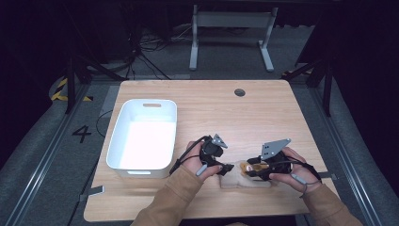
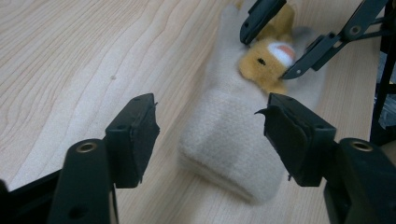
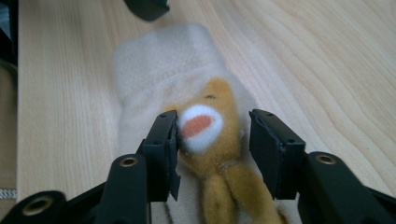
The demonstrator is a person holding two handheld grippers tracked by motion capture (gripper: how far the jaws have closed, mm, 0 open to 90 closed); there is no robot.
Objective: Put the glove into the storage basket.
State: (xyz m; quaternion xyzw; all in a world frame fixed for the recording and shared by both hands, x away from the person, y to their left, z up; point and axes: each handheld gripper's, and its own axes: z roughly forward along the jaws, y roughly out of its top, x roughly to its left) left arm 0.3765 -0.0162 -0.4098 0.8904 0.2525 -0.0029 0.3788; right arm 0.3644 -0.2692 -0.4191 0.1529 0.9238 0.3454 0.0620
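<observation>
While the left gripper (image 2: 210, 135) stood spread over the fleecy cream mitten (image 2: 233, 149), the right gripper (image 3: 212, 149) straddled the plush fox (image 3: 210, 140), jaws apart.

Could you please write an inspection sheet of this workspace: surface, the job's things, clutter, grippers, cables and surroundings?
Surface: light wooden table, with a round hole near the far edge.
Job's things: cream fleece mitten lying flat near the front edge; tan plush animal with white muzzle lying on it.
Clutter: white plastic bin at the table's left, appears empty.
Grippers: left gripper open, jaws either side of the mitten's cuff, not pressing. Right gripper open around the plush head; one pad is at the muzzle, the other is clear.
Cables: black cable trailing from the left gripper; loose cables on the floor beyond.
Surroundings: grey carpet, white desk frame, dark room.
</observation>
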